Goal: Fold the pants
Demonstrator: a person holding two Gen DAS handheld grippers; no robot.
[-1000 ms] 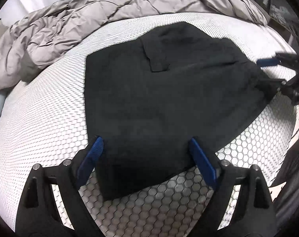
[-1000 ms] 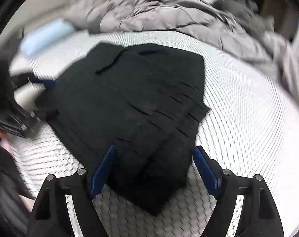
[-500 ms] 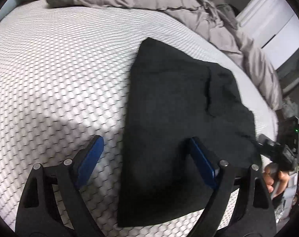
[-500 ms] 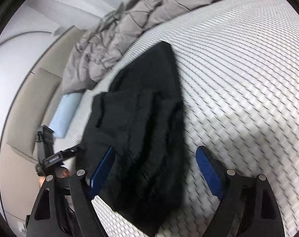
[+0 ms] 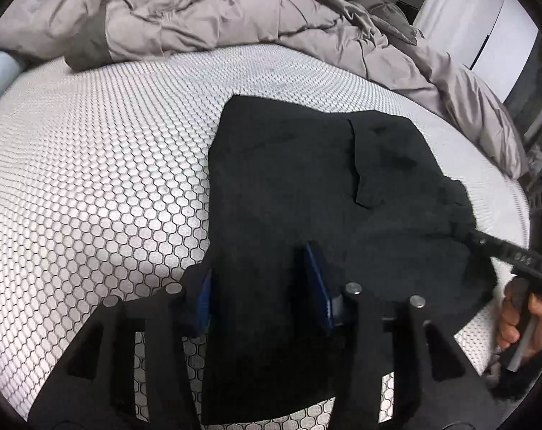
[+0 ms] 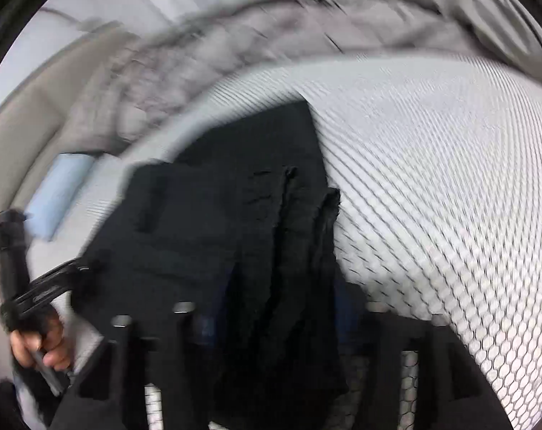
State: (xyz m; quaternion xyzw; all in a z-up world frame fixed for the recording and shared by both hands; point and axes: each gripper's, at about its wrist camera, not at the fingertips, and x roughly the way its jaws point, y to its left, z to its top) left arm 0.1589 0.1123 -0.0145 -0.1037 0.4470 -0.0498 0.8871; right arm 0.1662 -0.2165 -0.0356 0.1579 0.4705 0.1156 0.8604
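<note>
The black pants (image 5: pixel 306 186) lie folded into a thick bundle on the white honeycomb mattress (image 5: pixel 91 179). My left gripper (image 5: pixel 263 286) has its blue-padded fingers (image 5: pixel 319 286) narrowed around the near edge of the pants, cloth between them. The right gripper also shows at the right of the left wrist view (image 5: pixel 500 251), at the pants' other end. In the blurred right wrist view, my right gripper (image 6: pixel 274 319) has its fingers closed in on the near end of the pants (image 6: pixel 217 236). The left gripper shows in that view at the left (image 6: pixel 45 297).
A crumpled grey duvet (image 5: pixel 235 10) is heaped along the far side of the mattress. A light blue pillow (image 6: pixel 63 190) lies at the head end, beside a beige headboard (image 6: pixel 30 107). White wardrobe doors (image 5: pixel 485 32) stand beyond the bed.
Both grippers went from wide open beside the pants to narrowed on the fabric at opposite ends. The right wrist view is now motion-blurred.
</note>
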